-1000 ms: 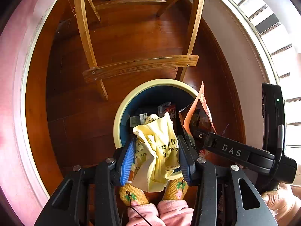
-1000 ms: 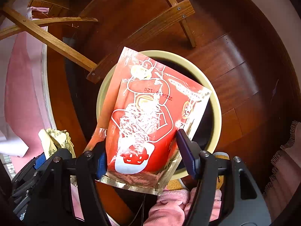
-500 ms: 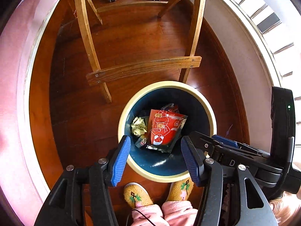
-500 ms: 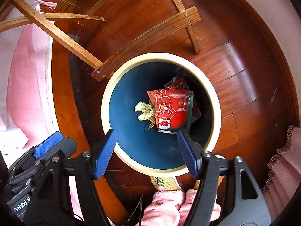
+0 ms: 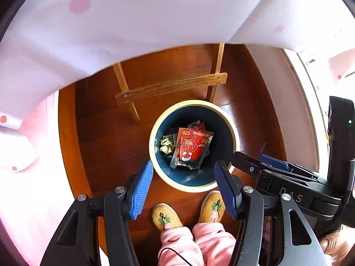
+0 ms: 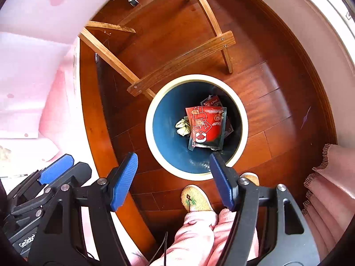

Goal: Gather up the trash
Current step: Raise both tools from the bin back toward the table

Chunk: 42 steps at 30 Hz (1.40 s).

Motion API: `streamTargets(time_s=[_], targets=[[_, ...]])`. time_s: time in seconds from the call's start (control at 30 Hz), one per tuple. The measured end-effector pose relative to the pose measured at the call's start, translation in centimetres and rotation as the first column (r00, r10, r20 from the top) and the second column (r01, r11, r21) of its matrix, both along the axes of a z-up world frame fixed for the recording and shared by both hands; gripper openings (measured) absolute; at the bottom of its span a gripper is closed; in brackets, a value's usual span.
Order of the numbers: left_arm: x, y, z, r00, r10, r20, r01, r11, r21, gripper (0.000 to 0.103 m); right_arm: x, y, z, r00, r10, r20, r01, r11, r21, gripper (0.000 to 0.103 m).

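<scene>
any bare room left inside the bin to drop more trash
Yes: the blue bin floor on its left and near side is bare. The red packet and crumpled yellow wrapper crowd the middle and far right. Both claws hang open above.

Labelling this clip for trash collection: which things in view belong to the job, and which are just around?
Part of the job:
bin
red packet
crumpled yellow paper
left gripper, open
right gripper, open

Just around:
wooden chair frame
slippers
pink curtain

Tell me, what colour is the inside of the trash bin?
Dark blue, with a cream rim. The trash bin shows it best in the right wrist view.
</scene>
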<state>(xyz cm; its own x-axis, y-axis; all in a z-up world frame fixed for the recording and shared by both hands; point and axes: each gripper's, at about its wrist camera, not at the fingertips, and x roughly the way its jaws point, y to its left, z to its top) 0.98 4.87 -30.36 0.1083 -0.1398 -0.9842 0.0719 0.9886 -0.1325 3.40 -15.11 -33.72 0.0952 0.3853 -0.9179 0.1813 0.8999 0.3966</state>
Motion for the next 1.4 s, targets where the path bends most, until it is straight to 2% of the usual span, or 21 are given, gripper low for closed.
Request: streamTargets(time_s=[0.3,0.43,0.6,0.83,1.0,1.13,1.3,1.4], targets=[[-0.8,0.6,12.8,0.992,-0.06,0.11,0.058,0.998,0.02,0.059,-0.8,0.4,11.4,0.997,-0.028,0.069,0.028,1.0,0.007,0.064],[-0.8,1.3,19.1,0.98,-0.097,0.171,0.095,0.995,0.019,0.059,-1.4,0.3,17.0,0.992,-0.045,0.117,0.044,0.999,0.012,0.064],[-0.5,1.6,26.6,0.951,-0.16,0.265,0.16,0.987,0.023,0.059,-1.9,0.0,23.7,0.98,-0.07,0.189,0.072,0.997,-0.004,0.064],[0.5,2.3,36.3,0.886,-0.227,0.405,0.224,0.973,0.057,0.059,-1.9,-0.5,32.2,0.948,-0.103,0.301,0.118,0.993,-0.031,0.064],[2.0,2.2,41.6,0.848,-0.236,0.475,0.23,0.97,0.072,0.059,-1.0,-1.2,37.9,0.916,-0.115,0.385,0.152,0.986,-0.066,0.064],[3.7,2.4,44.7,0.819,-0.243,0.52,0.22,0.97,0.107,0.059,0.6,-1.9,41.2,0.895,-0.115,0.432,0.166,0.983,-0.082,0.064],[6.5,2.2,47.1,0.787,-0.246,0.565,0.208,0.969,0.132,0.059,4.4,-2.9,44.1,0.87,-0.116,0.479,0.176,0.981,-0.082,0.064],[8.9,1.5,47.5,0.783,-0.243,0.573,0.202,0.97,0.136,0.059,8.1,-3.6,45.1,0.859,-0.112,0.499,0.167,0.984,-0.068,0.064]])
